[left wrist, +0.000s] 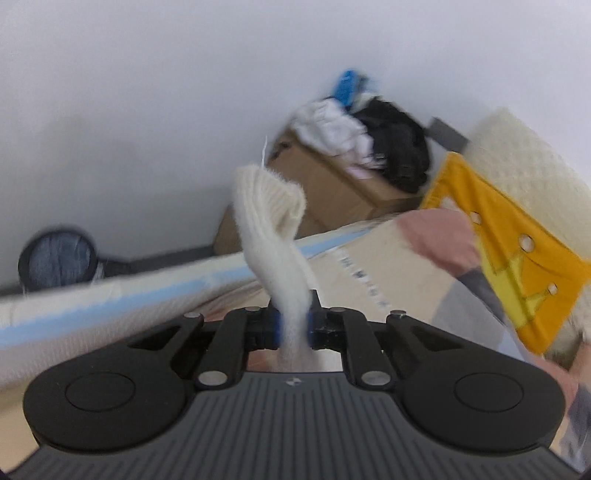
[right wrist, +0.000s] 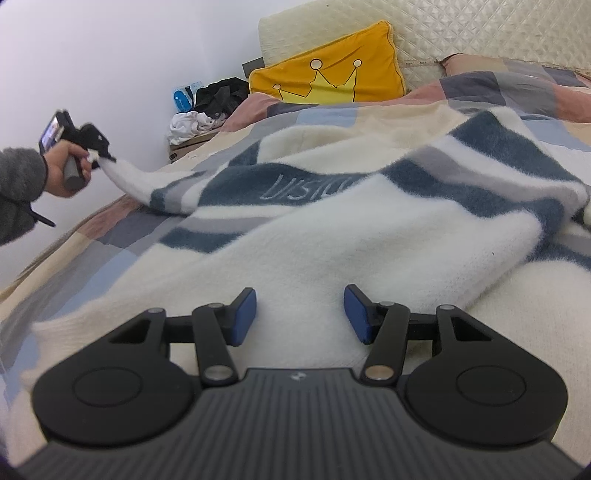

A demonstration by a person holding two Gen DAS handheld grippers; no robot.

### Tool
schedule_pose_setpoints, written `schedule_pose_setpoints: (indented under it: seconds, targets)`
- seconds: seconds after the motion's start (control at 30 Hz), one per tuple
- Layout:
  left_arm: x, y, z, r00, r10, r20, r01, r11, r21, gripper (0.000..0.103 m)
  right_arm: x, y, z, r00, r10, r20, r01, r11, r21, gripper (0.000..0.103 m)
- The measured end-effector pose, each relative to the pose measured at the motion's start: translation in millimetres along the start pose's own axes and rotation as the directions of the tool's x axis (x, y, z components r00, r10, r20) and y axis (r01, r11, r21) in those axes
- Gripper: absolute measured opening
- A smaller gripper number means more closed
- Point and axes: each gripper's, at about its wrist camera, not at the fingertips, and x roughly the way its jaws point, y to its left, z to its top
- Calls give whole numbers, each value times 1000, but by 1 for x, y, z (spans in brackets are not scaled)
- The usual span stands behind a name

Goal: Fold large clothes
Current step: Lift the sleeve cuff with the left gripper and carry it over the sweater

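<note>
A large fuzzy white sweater (right wrist: pixel 314 236) with dark blue and grey stripes lies spread on the bed. My left gripper (left wrist: pixel 293 326) is shut on the white cuff of its sleeve (left wrist: pixel 273 221), which sticks up past the jaws. In the right wrist view the left gripper (right wrist: pixel 99 153) holds that sleeve (right wrist: pixel 129 177) stretched out to the left, off the bed's edge. My right gripper (right wrist: pixel 300 314) is open and empty, low over the white body of the sweater, with its blue pads (right wrist: pixel 245 314) apart.
A yellow crown cushion (right wrist: pixel 325 77) leans on the quilted cream headboard (right wrist: pixel 461 33). A checked bedspread (right wrist: pixel 110 236) covers the bed. A cardboard box (left wrist: pixel 340 184) piled with clothes stands by the white wall. A round dark object (left wrist: pixel 57 258) sits on the floor.
</note>
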Motion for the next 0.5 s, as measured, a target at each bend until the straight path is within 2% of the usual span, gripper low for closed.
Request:
schedule_pose_setpoints:
  seconds: [0.2, 0.3, 0.4, 0.5]
  targets:
    - [-66, -44, 34, 999, -47, 22, 46, 998, 48, 13, -2, 4, 8, 999, -25, -26, 26, 999, 24, 54]
    - [-108, -69, 48, 996, -69, 55, 63, 992, 110, 13, -9, 5, 12, 1000, -18, -19, 19, 999, 47, 55]
    - [-151, -101, 49, 989, -123, 80, 107, 976, 188, 13, -24, 4, 18, 1000, -18, 12, 18, 999, 48, 55]
    - [-189, -138, 37, 981, -174, 82, 147, 953, 266, 13, -42, -6, 25, 999, -22, 43, 18, 995, 94, 55]
